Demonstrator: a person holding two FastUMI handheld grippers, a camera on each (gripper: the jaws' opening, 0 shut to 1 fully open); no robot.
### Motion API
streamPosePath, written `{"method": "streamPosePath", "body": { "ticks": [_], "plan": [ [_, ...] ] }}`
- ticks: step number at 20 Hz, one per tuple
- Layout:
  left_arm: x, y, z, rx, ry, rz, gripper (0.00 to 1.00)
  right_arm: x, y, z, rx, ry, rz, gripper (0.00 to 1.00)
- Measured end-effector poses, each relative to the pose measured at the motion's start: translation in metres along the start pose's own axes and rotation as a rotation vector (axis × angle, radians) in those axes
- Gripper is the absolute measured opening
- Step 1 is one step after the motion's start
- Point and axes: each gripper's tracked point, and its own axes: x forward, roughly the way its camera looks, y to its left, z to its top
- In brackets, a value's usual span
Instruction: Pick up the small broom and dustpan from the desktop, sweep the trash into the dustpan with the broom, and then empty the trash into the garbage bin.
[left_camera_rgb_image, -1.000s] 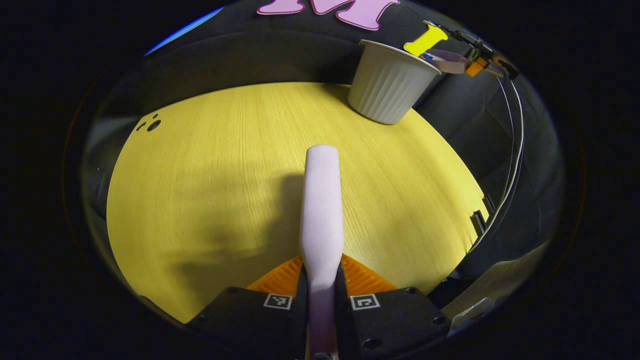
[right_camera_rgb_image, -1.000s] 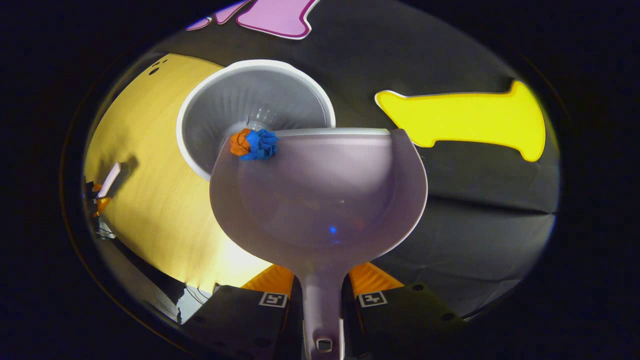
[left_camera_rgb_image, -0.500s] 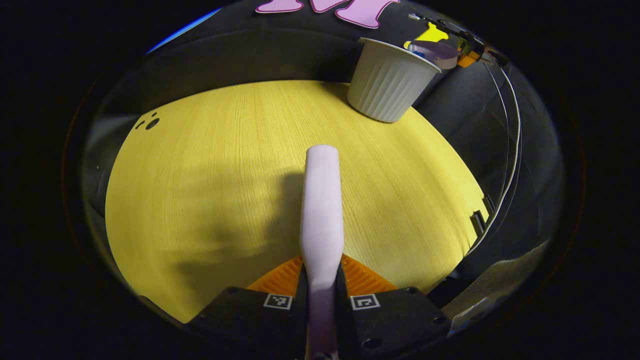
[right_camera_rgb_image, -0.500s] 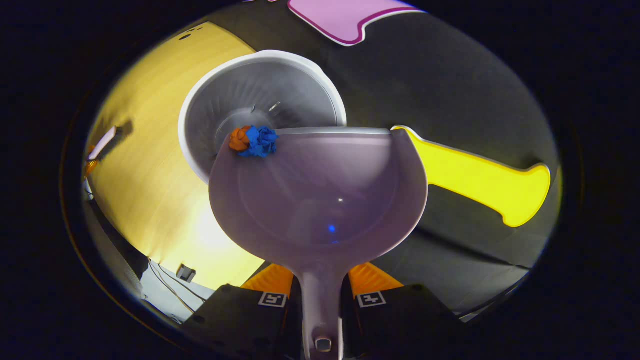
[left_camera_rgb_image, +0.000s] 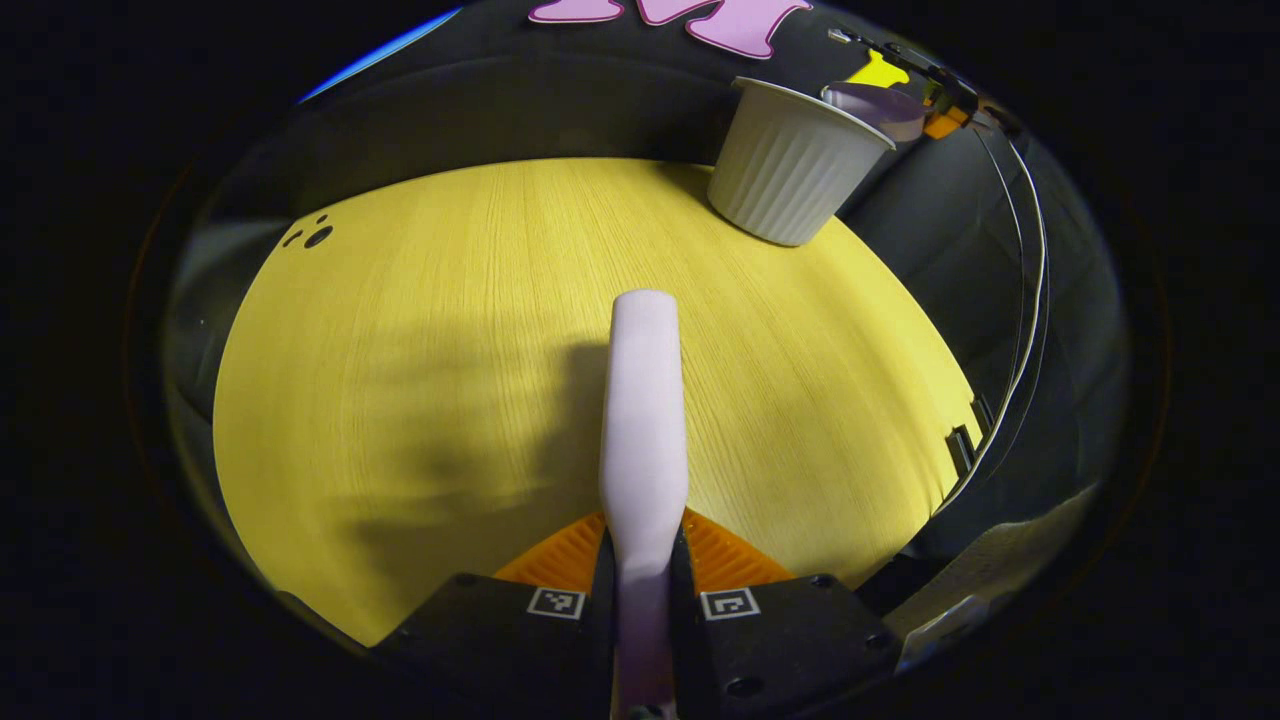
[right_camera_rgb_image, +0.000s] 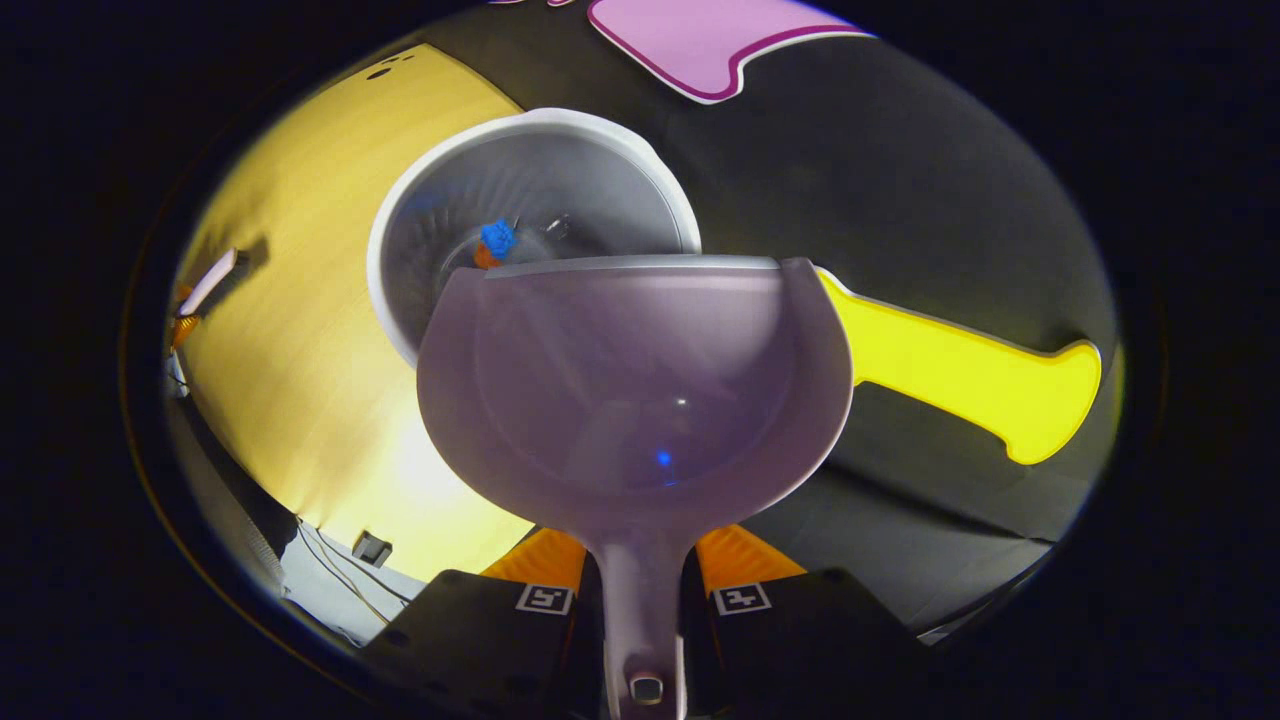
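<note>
In the right gripper view, the right gripper (right_camera_rgb_image: 640, 590) is closed on the handle of the pale lilac plastic dustpan (right_camera_rgb_image: 640, 400), both fingers pressing it. The front edge of the dustpan is over the open mouth of the white ribbed plastic garbage bin (right_camera_rgb_image: 420, 230), and the small blue and orange crumpled trash (right_camera_rgb_image: 494, 242) is inside the bin, just past that edge. In the left gripper view, the left gripper (left_camera_rgb_image: 642, 560) is clamped on the white handle of the small broom (left_camera_rgb_image: 643, 400), above the yellow wooden desktop (left_camera_rgb_image: 420, 350), well apart from the bin.
</note>
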Motion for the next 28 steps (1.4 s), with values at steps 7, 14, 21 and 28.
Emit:
{"method": "streamPosePath", "body": {
  "ticks": [7,14,21,28],
  "plan": [
    [-0.005,0.006,0.003,-0.004,-0.012,0.03,0.28,-0.006,0.006,-0.018,0.183,-0.098,0.072,0.36],
    [-0.008,0.01,0.006,0.008,-0.004,0.055,0.28,-0.049,0.019,-0.039,0.316,-0.249,0.14,0.36],
    [-0.01,0.013,0.008,0.026,0.003,0.081,0.28,-0.08,0.081,-0.061,0.351,-0.355,0.231,0.36],
    [-0.011,0.017,0.008,0.038,0.011,0.107,0.28,-0.08,0.199,-0.068,0.375,-0.387,0.394,0.36]
  ]
}}
